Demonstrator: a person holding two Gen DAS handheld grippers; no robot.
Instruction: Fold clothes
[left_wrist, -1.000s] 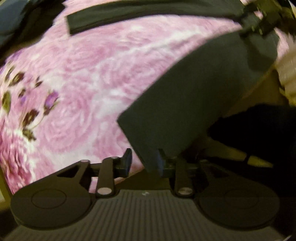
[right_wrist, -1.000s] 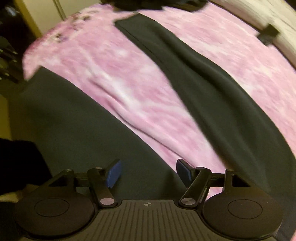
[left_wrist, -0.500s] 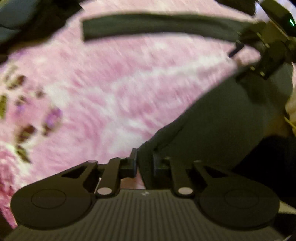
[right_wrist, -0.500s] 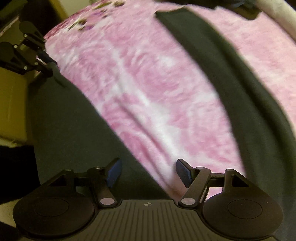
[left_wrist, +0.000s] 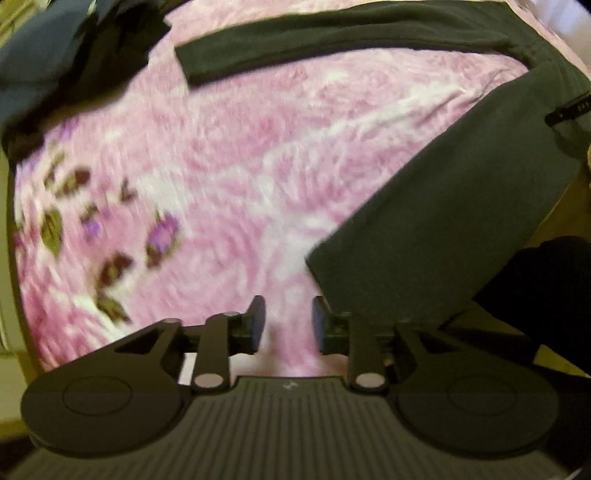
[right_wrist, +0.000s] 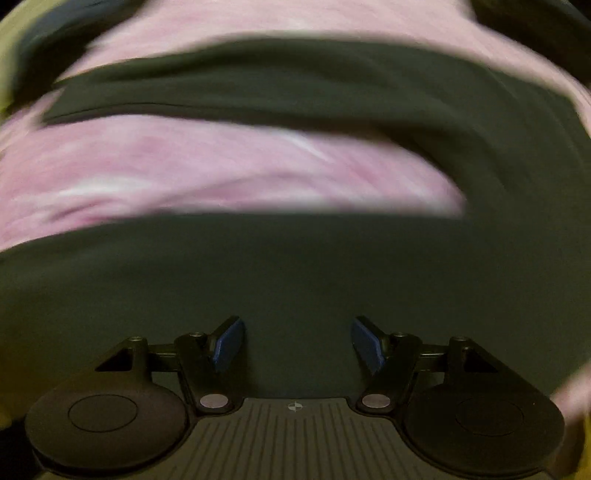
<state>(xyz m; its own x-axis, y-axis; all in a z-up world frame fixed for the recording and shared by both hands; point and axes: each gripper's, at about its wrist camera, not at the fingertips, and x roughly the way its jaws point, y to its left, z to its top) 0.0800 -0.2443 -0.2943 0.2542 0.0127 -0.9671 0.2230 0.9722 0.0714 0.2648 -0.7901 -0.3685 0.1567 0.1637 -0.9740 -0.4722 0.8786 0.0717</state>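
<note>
Bed cover: a pink floral blanket (left_wrist: 229, 155) fills most of the left wrist view and shows as a blurred pink band across the middle left of the right wrist view.
Trousers: a pair of dark grey trousers (left_wrist: 443, 206) lies spread on the blanket, its two legs apart in a V.
Near leg: it runs from the upper right of the left wrist frame down to its lower centre, where the hem end (left_wrist: 354, 280) lies flat just beside the left gripper.
Far leg: the other leg (left_wrist: 332, 40) stretches along the top of the frame, its hem pointing toward the upper left.
Long axis: each leg lies straight; the two meet at the waist end at the far right, where a small black tag (left_wrist: 567, 109) shows.
Progress: the legs are not laid one on the other, so the garment lies unfolded; bringing the legs together and folding along the length would both remain.
Other clothing: a dark blue heap (left_wrist: 62, 62) sits at the upper left.
Right gripper (right_wrist: 297, 345): jaws spread wide, hovering over dark cloth, holding nothing; this view is heavily blurred.
Left gripper (left_wrist: 288, 323): jaws parted, only pink blanket between them, the hem just off the right finger.
</note>
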